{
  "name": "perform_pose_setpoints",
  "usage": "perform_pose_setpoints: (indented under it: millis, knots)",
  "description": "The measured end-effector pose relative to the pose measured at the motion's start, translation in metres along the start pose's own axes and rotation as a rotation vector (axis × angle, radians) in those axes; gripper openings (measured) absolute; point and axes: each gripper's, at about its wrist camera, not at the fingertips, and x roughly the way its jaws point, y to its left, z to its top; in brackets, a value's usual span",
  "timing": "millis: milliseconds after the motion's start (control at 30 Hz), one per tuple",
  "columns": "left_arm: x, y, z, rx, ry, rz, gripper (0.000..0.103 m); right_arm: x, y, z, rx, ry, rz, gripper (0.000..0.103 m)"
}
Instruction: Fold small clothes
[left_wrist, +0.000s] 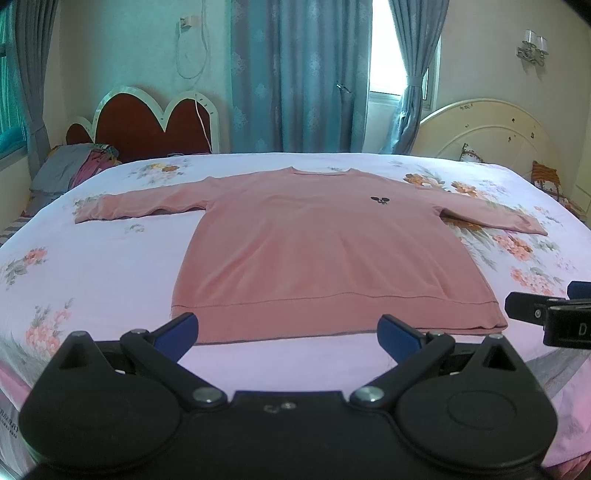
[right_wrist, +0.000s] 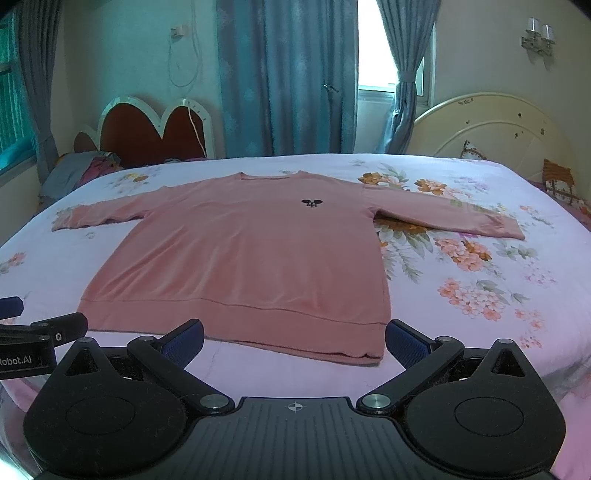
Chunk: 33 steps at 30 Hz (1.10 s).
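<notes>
Right up front, the left gripper (left_wrist: 287, 334) hangs over the near edge of the bed, jaws spread wide with nothing between the blue pads (left_wrist: 177, 334). Same story on the other side: the right gripper (right_wrist: 294, 341) has its jaws flung wide too, empty, poised just short of the hem. Each one peeks into the other's view at the frame edge, side by side.

Just beyond the fingertips lies the pink sweatshirt (left_wrist: 314, 251), spread flat and face up on the floral bedsheet (left_wrist: 92, 266), hem band nearest, neckline farthest. Both long sleeves (right_wrist: 443, 214) stretch out sideways, and a small dark emblem (right_wrist: 312, 202) sits on the chest.

Farther back, off to the left, there's a heap of grey and pink bedding (left_wrist: 70, 166) against a red scalloped headboard (left_wrist: 147, 125). To the right, a cream round headboard (right_wrist: 498, 129). Behind it all, blue curtains (left_wrist: 295, 74) and a bright window (right_wrist: 376, 55).
</notes>
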Motion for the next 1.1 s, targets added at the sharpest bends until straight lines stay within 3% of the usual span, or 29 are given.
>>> perform_pose_setpoints:
  millis: [1100]
  knots:
    - [-0.0008,0.0002,0.0009,-0.011,-0.007,0.002,0.103,-0.0022,0.0015,0.0041,-0.003,-0.004,-0.001,0.103]
